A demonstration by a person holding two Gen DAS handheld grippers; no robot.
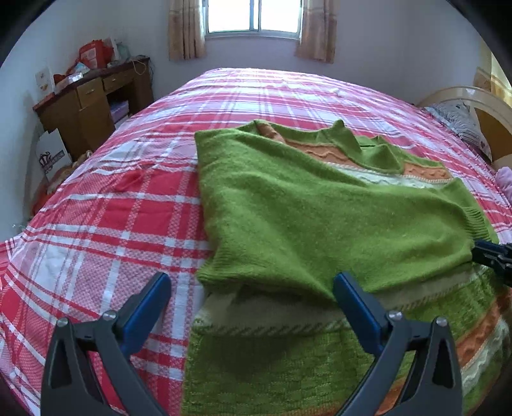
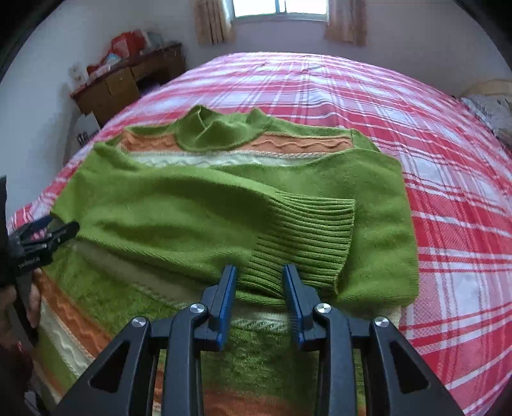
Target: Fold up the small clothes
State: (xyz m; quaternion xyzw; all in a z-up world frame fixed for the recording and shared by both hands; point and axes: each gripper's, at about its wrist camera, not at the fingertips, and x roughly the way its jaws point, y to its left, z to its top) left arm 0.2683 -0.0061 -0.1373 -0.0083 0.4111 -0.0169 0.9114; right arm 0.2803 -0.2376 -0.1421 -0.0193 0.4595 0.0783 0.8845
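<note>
A green sweater [image 1: 288, 204] with orange and white stripes lies flat on the bed, both sleeves folded across its chest. It fills the right wrist view [image 2: 179, 211]. My left gripper [image 1: 252, 284] is open and empty, just in front of the left sleeve's folded edge. My right gripper [image 2: 260, 272] is partly open, its blue pads either side of the ribbed cuff [image 2: 307, 236] of the top sleeve, not squeezing it. The right gripper also shows at the left wrist view's right edge [image 1: 492, 256], and the left gripper at the right wrist view's left edge [image 2: 48, 236].
The bed has a red and white plaid cover [image 1: 112, 224]. A wooden desk [image 1: 92, 96] piled with clutter stands at the far left by the wall. A pillow and headboard [image 1: 460, 118] lie at the right. A curtained window [image 1: 252, 16] is behind the bed.
</note>
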